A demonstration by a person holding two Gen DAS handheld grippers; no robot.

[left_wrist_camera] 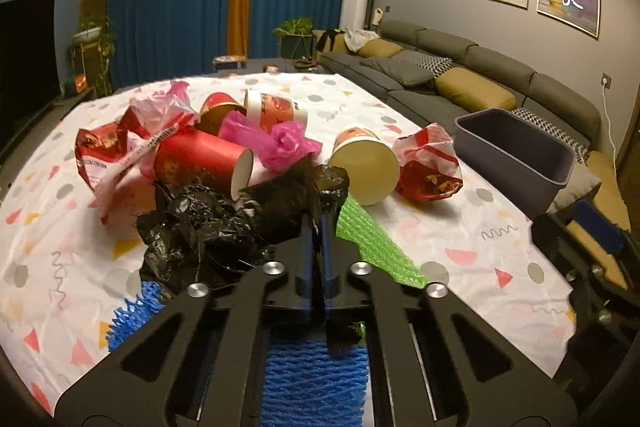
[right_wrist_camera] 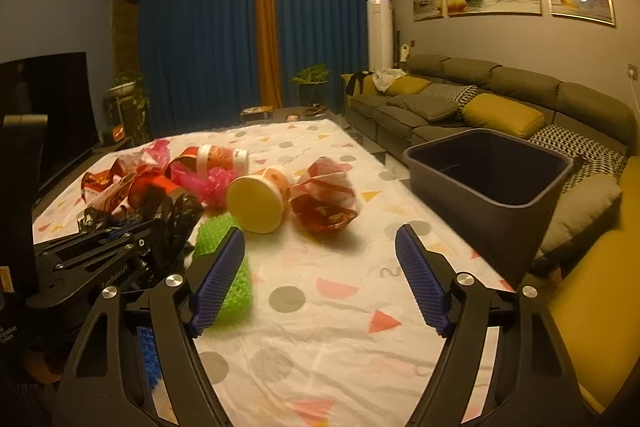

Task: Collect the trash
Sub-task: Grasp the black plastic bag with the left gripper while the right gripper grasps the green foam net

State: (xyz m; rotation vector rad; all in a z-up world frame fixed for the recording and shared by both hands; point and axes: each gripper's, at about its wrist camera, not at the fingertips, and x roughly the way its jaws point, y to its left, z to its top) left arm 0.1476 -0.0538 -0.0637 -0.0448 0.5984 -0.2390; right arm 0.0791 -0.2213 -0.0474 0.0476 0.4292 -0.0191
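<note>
My left gripper (left_wrist_camera: pixel 318 223) is shut on a crumpled black plastic bag (left_wrist_camera: pixel 208 223) at the near side of a trash pile on the table. The pile holds red paper cups (left_wrist_camera: pixel 200 163), a cup lying on its side (left_wrist_camera: pixel 366 165), pink plastic bags (left_wrist_camera: pixel 272 141) and red wrappers (left_wrist_camera: pixel 428 163). Green foam netting (left_wrist_camera: pixel 372 243) and blue foam netting (left_wrist_camera: pixel 312 375) lie beside and under the left gripper. My right gripper (right_wrist_camera: pixel 320 247) is open and empty above the cloth, right of the green netting (right_wrist_camera: pixel 224 267). The grey bin (right_wrist_camera: pixel 488 179) stands at the right table edge.
The table wears a white patterned cloth (right_wrist_camera: pixel 320 327). A grey sofa with yellow cushions (right_wrist_camera: pixel 500 115) runs along the right, just beyond the bin. A dark TV (right_wrist_camera: pixel 44 107) stands at the left. The left gripper (right_wrist_camera: pixel 100 247) shows at the left of the right wrist view.
</note>
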